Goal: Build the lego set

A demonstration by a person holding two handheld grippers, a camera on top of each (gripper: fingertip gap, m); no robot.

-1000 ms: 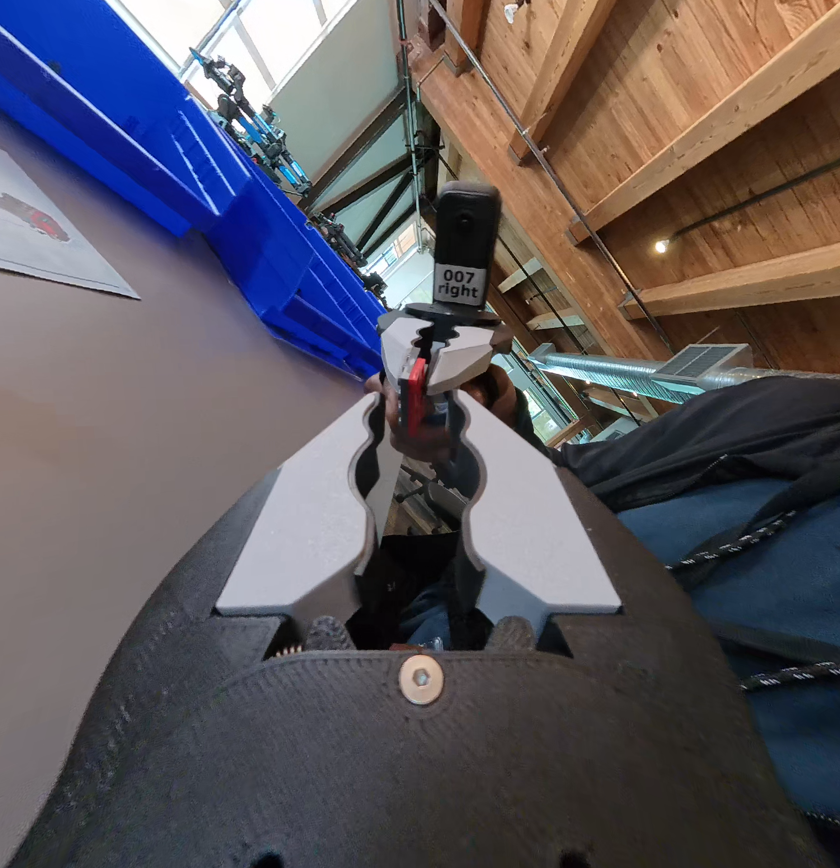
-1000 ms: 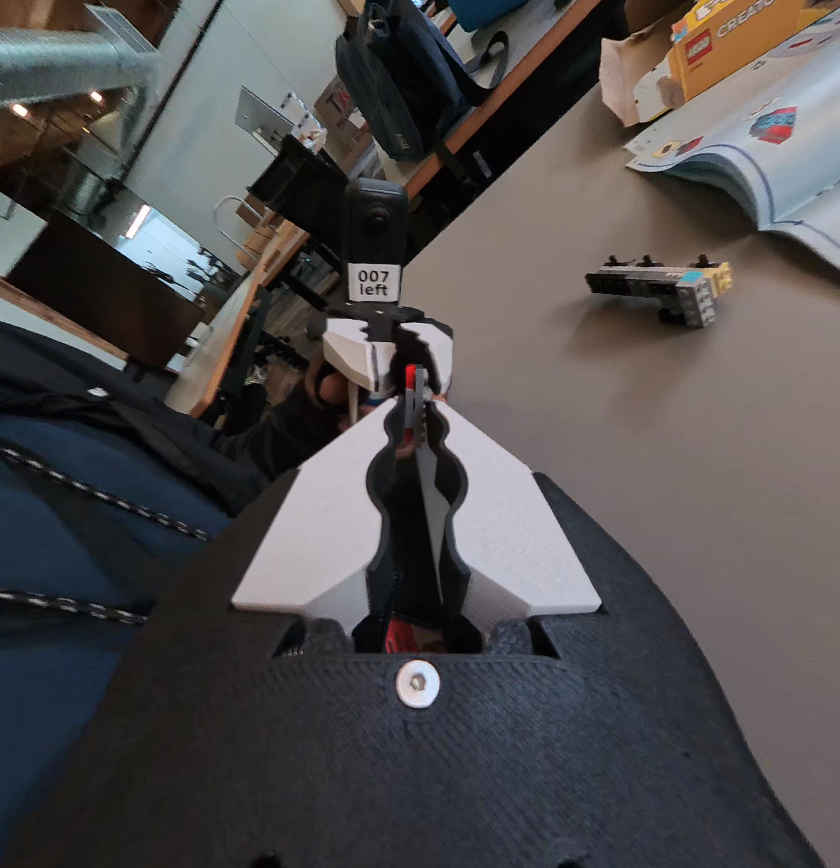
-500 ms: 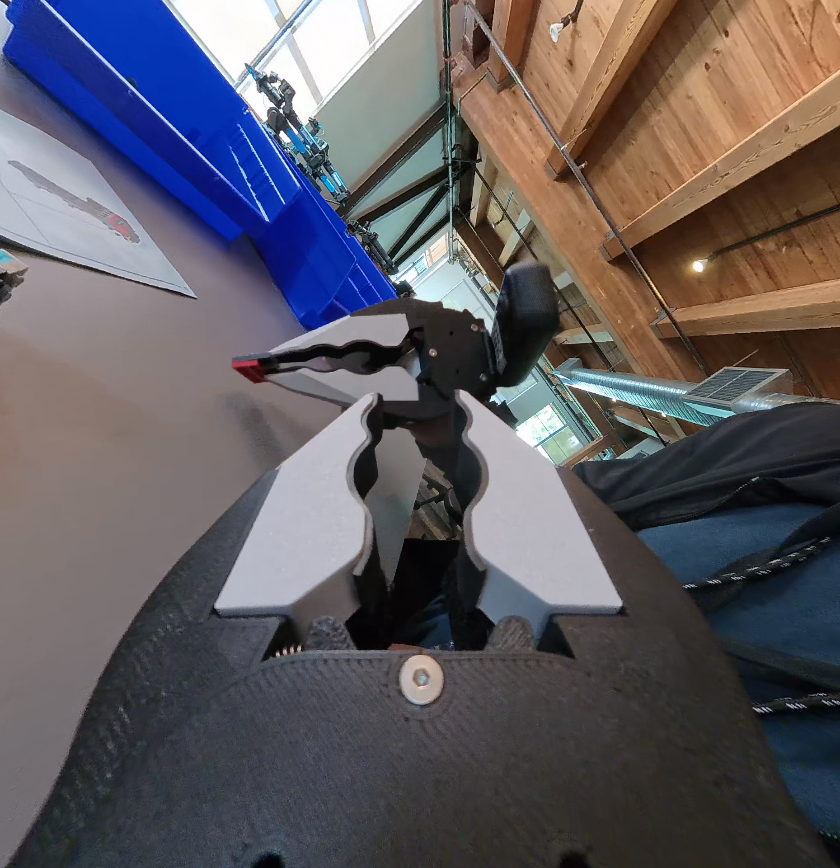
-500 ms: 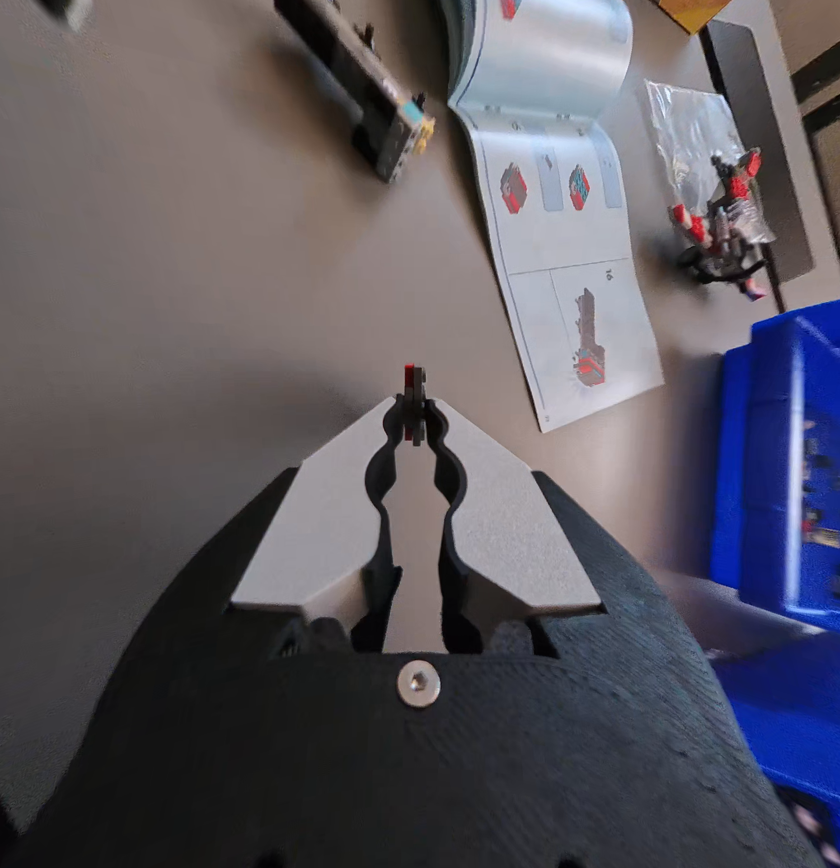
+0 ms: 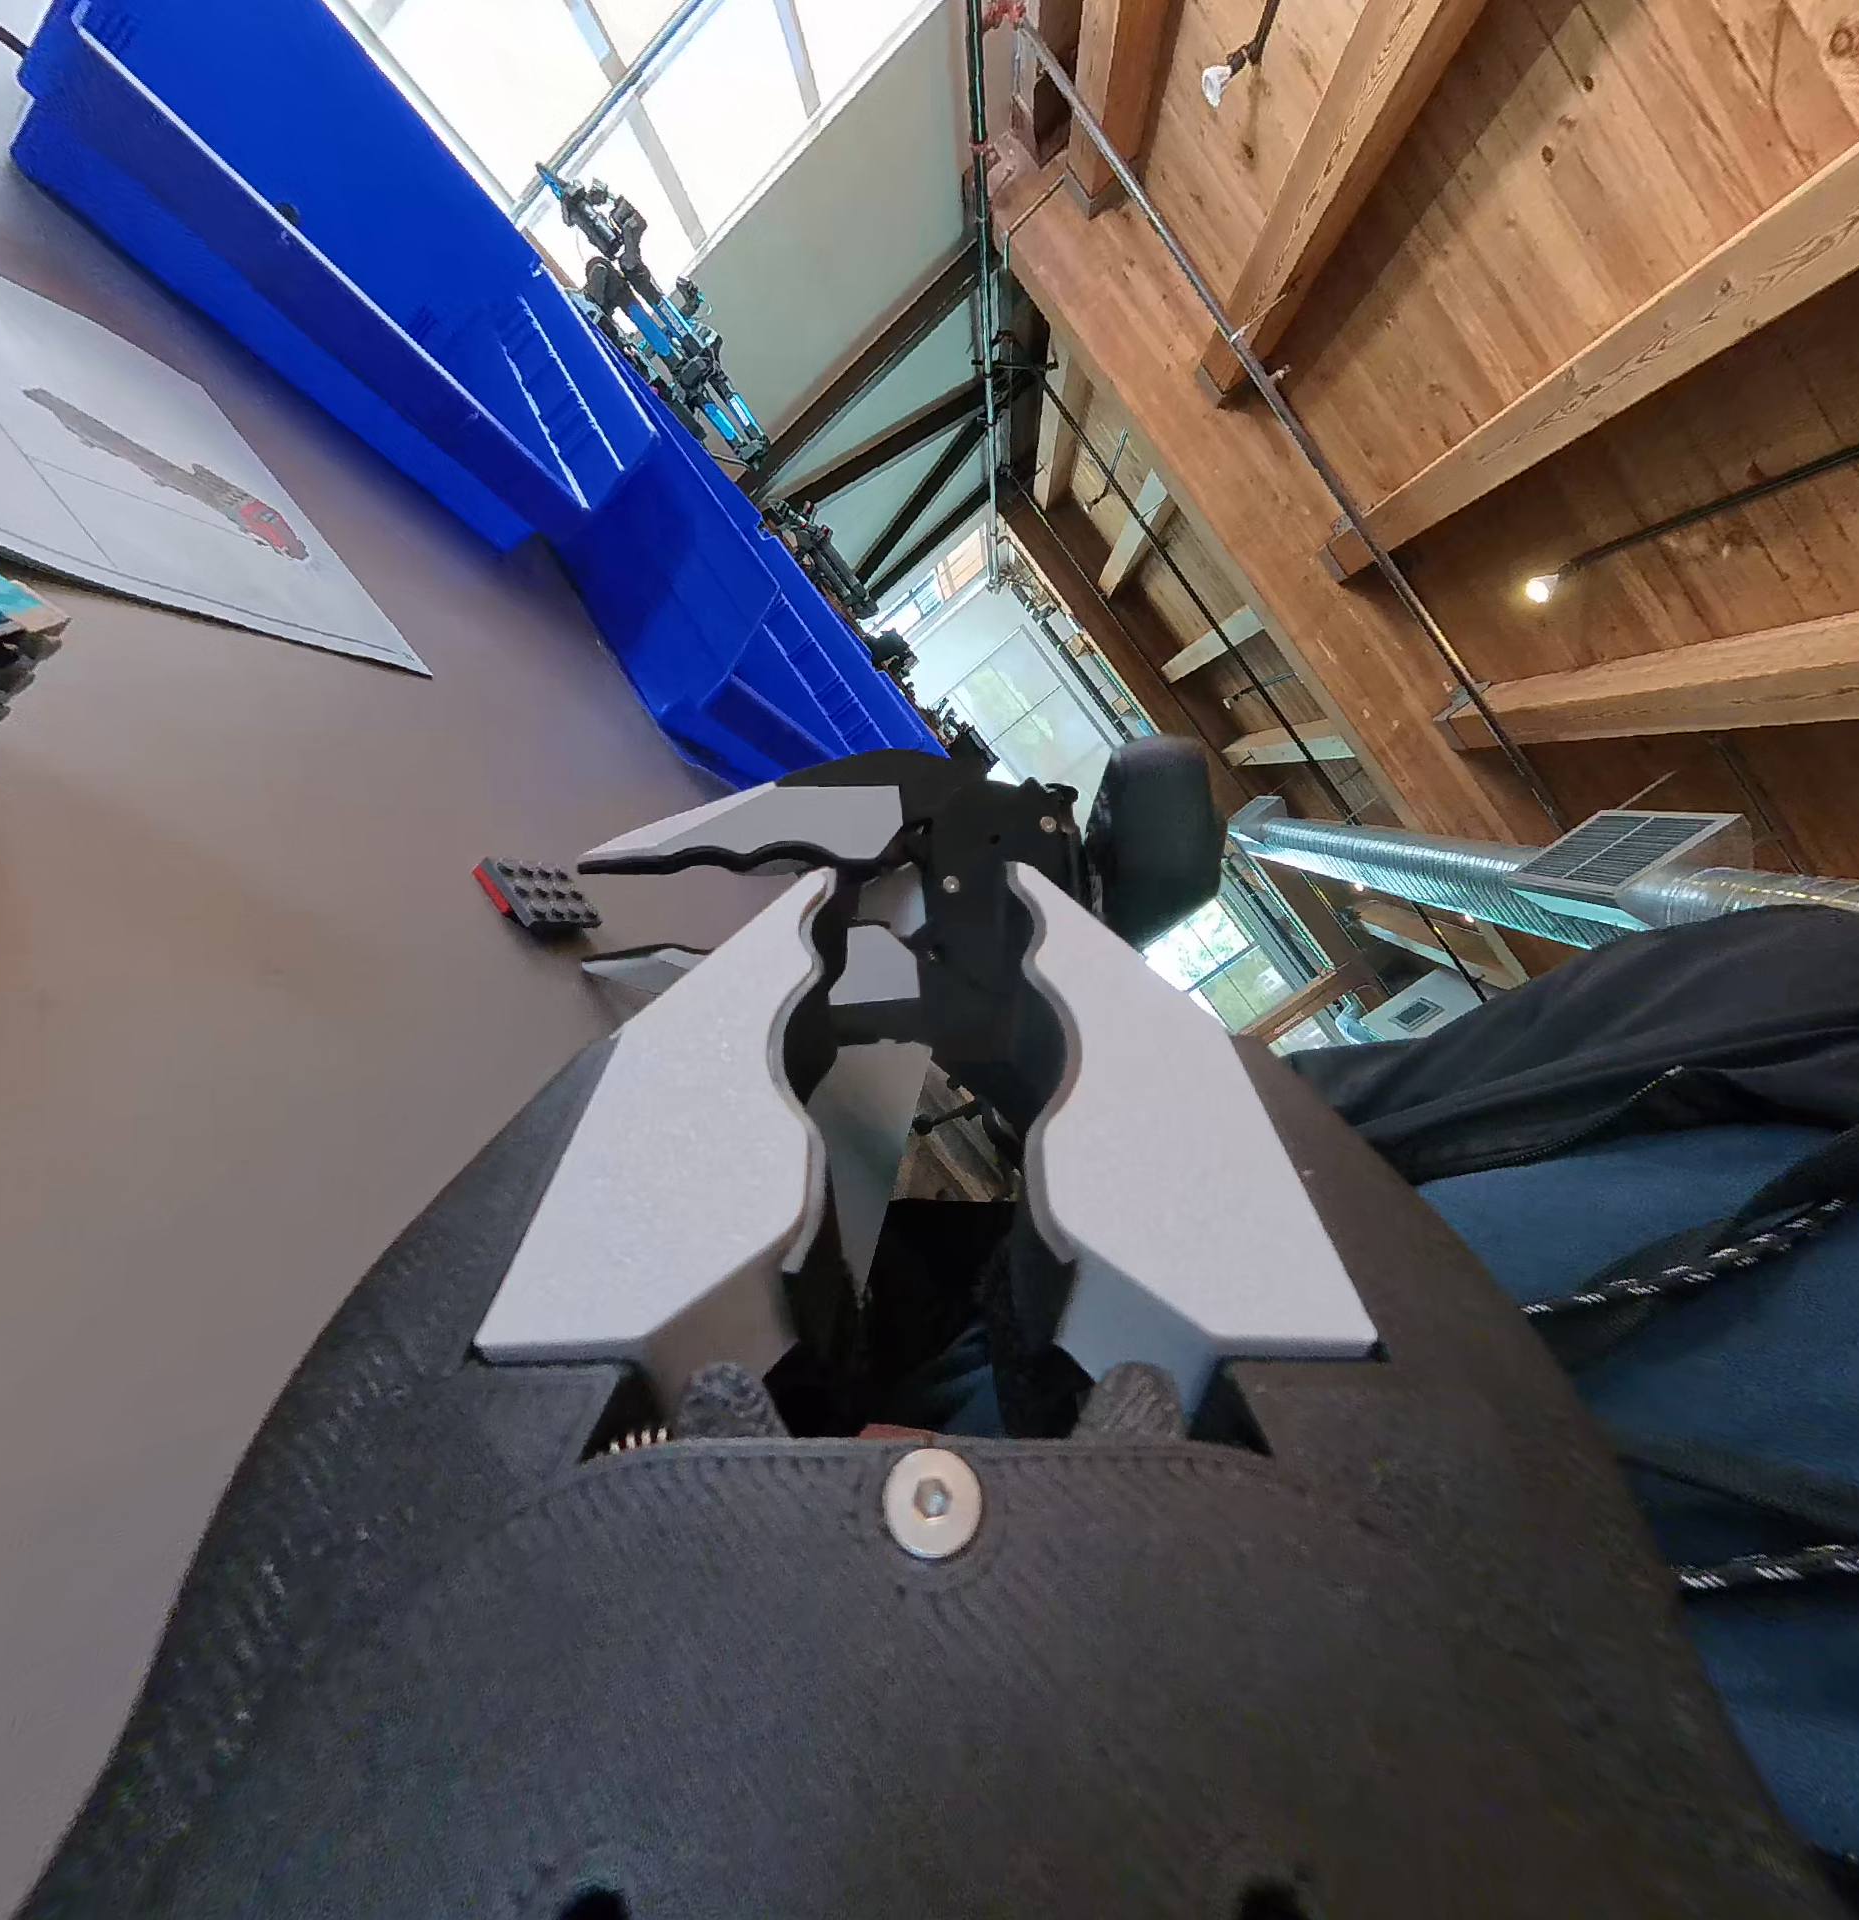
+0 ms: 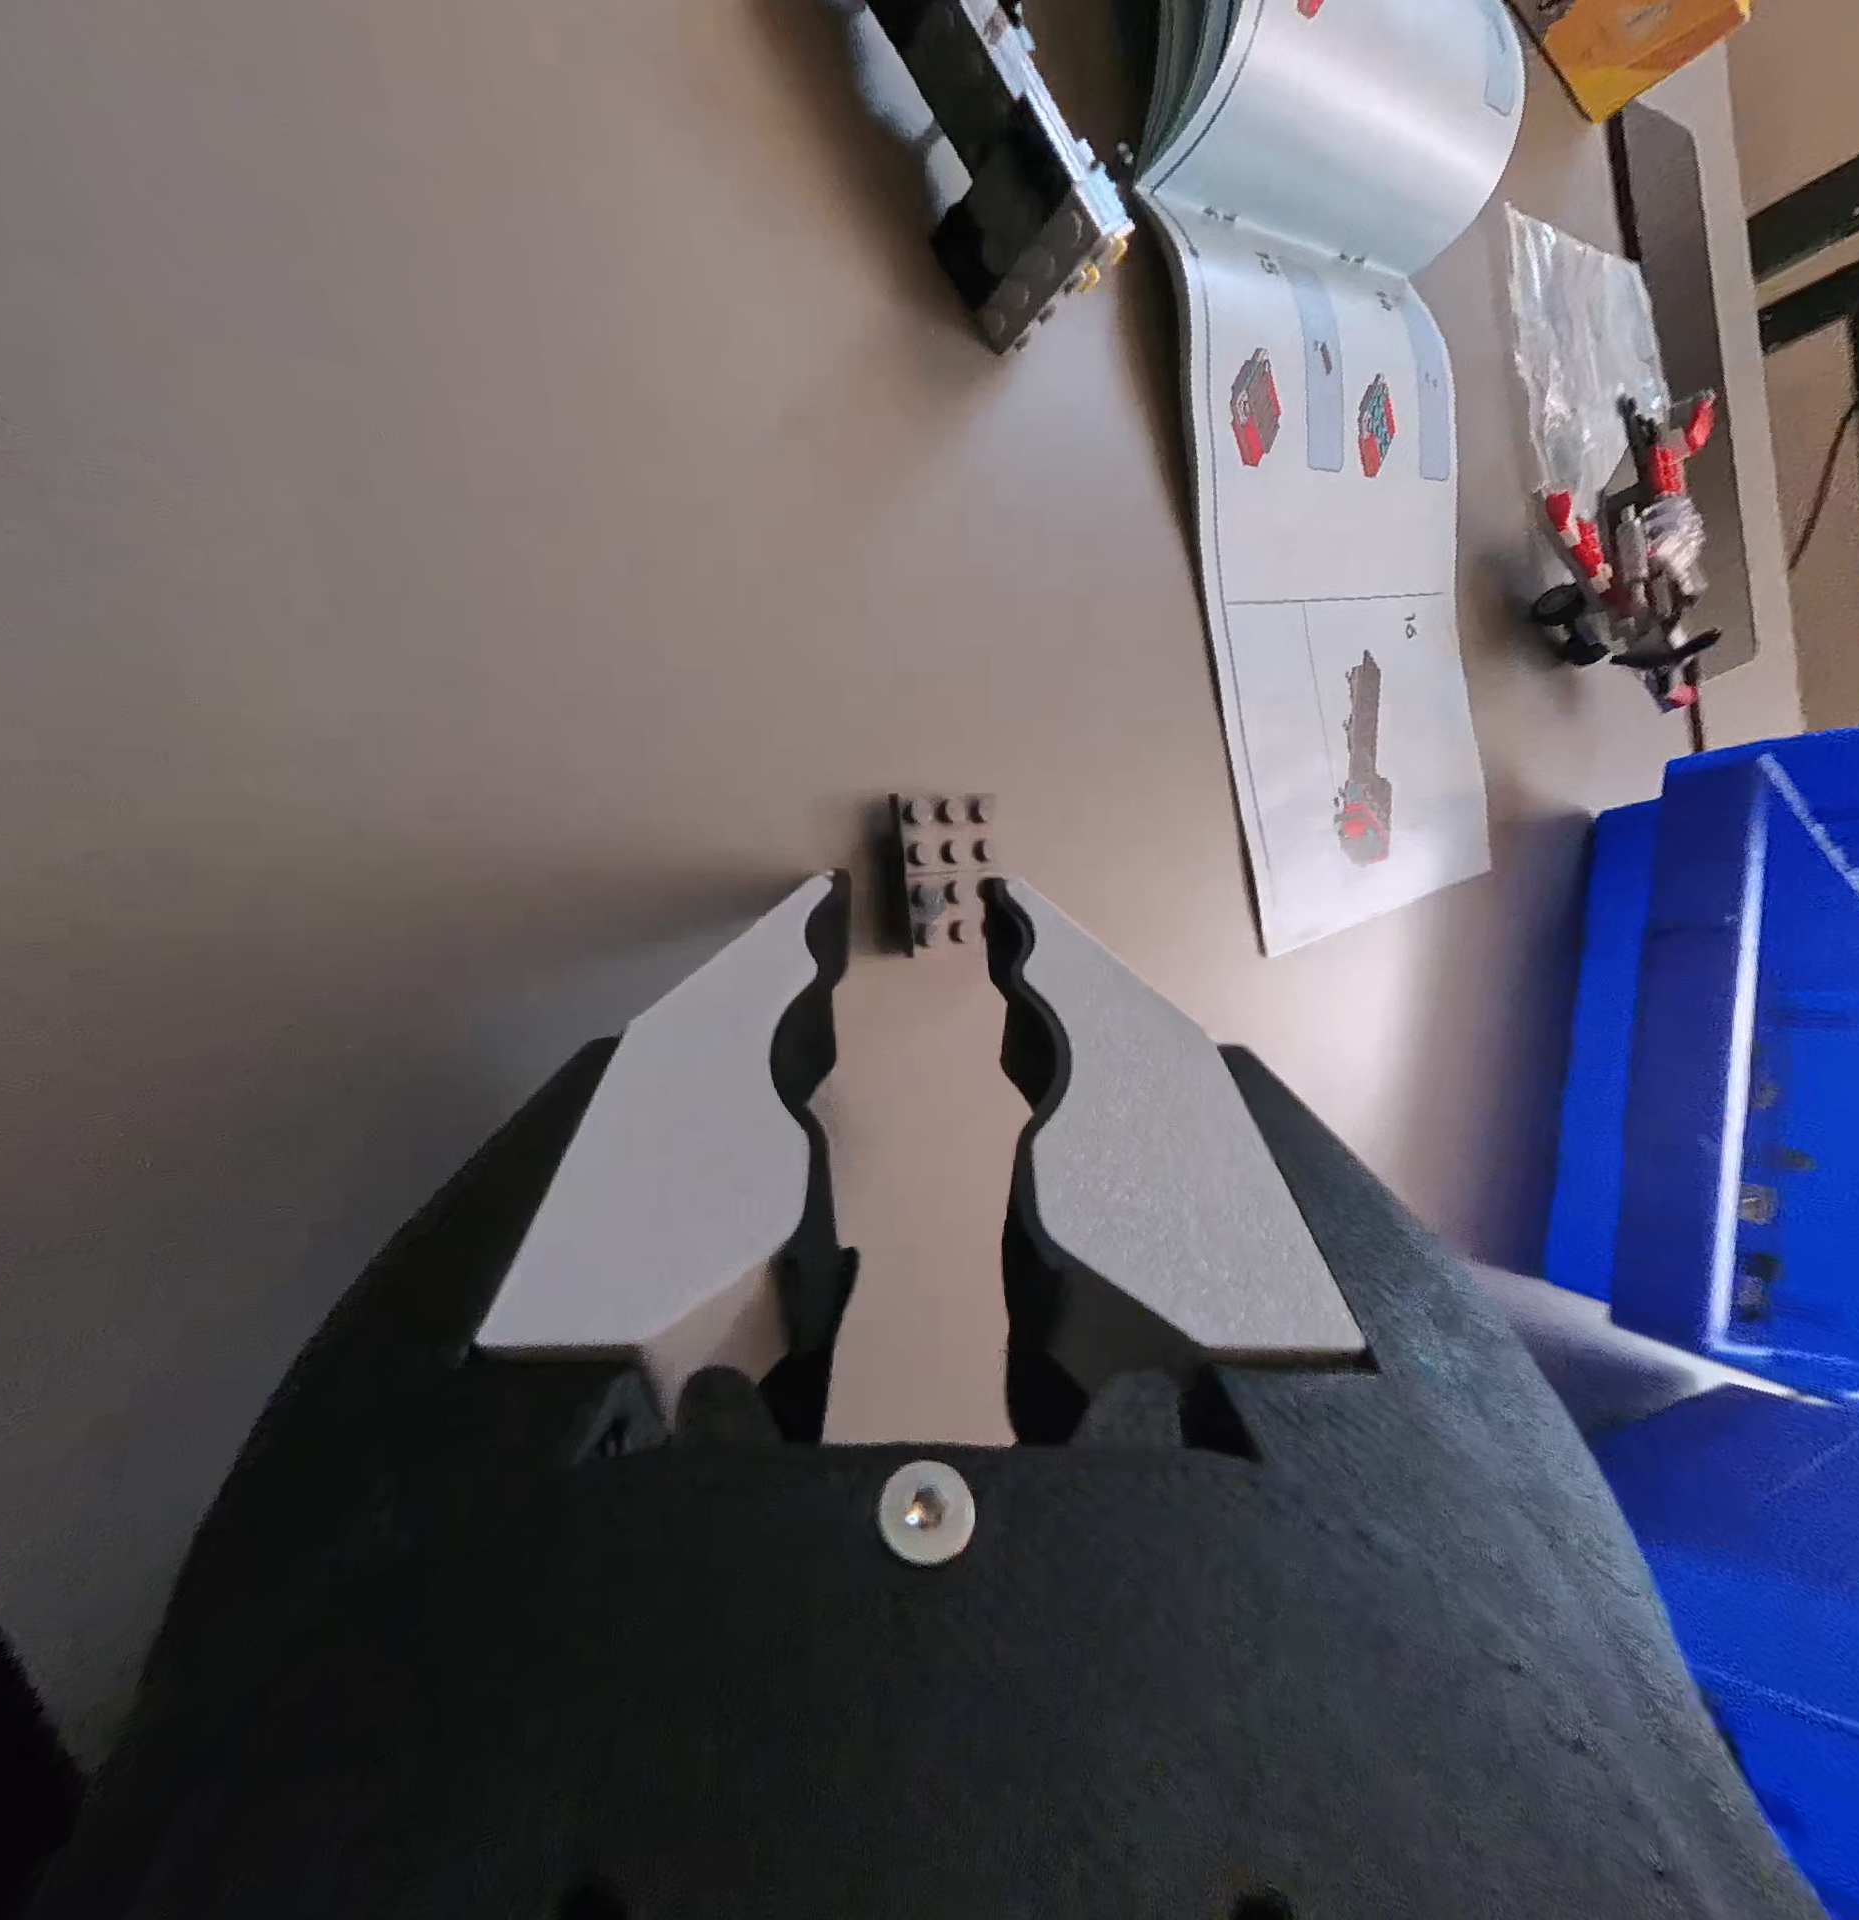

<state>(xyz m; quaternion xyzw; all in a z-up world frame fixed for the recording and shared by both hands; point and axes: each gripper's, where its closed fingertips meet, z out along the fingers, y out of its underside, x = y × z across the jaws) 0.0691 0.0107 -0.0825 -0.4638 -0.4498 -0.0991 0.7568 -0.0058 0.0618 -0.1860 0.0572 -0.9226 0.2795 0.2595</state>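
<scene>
A small dark grey studded plate (image 6: 940,868) with a red layer under it lies flat on the brown table (image 6: 437,623). My right gripper (image 6: 912,888) is open, with its fingertips on either side of the plate's near end and nothing gripped. In the left wrist view the same plate (image 5: 538,891) lies just beyond the open right gripper (image 5: 592,914). My left gripper (image 5: 920,894) is open and empty, held above the table and pointing at the right gripper. A long black and grey lego assembly (image 6: 1008,177) lies farther off.
An open instruction booklet (image 6: 1330,499) lies right of the plate, and a clear bag of parts (image 6: 1621,468) beyond it. Blue bins (image 6: 1735,1039) stand at the right and also show in the left wrist view (image 5: 385,312). A person's dark blue clothing (image 5: 1631,1247) is close by. Some 15 cm of space lies between my two pairs of fingers.
The right gripper swung away from the left gripper and down to the table, set the red and grey plate down and opened. The left gripper stayed open and barely moved.
</scene>
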